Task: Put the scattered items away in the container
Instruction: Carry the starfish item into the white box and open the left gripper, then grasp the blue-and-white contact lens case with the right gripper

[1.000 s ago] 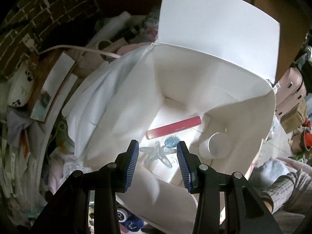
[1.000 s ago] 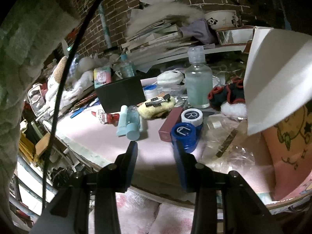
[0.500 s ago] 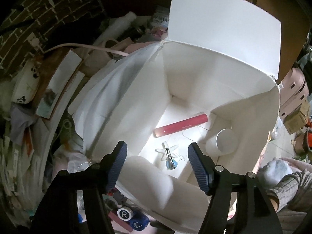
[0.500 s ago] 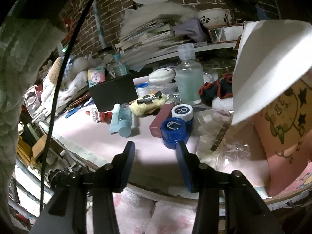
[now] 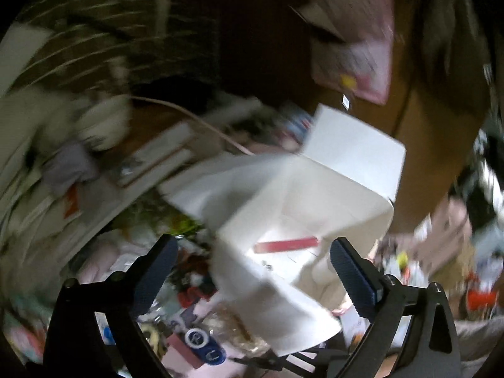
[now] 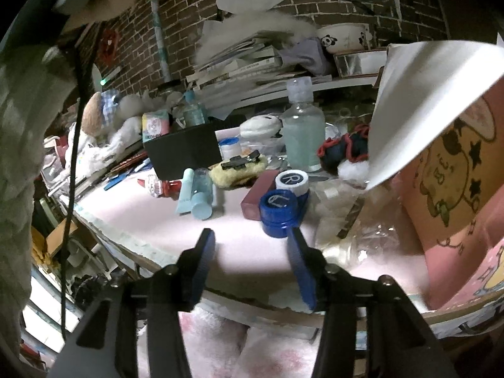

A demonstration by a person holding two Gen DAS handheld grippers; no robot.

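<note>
The white box [image 5: 330, 195] stands open in the blurred left wrist view, a pink tube [image 5: 285, 245] lying inside it. My left gripper [image 5: 252, 271] is open wide and empty, pulled back above the box's near flap. In the right wrist view my right gripper [image 6: 250, 261] is open and empty above the pink table's front edge [image 6: 220, 283]. Just beyond its right finger stands a blue and white contact lens case [image 6: 283, 201]. A maroon box [image 6: 256, 193] lies beside it, and light blue tubes [image 6: 195, 195] lie to the left. One white box flap [image 6: 419, 100] shows at the right.
Behind stand a clear bottle with greenish liquid [image 6: 302, 132], a black box [image 6: 186, 154], a yellow sponge with a black clip [image 6: 237, 170], a red-capped item [image 6: 160, 186] and crinkled clear plastic [image 6: 356, 220]. Stacked papers and a panda bowl [image 6: 343, 36] sit on a shelf. The lens case also shows in the left wrist view [image 5: 203, 345].
My left gripper let a clear item with a blue cap drop into the box, opened wide, then pulled back and up. My right gripper opened a little and moved nearer the lens case.
</note>
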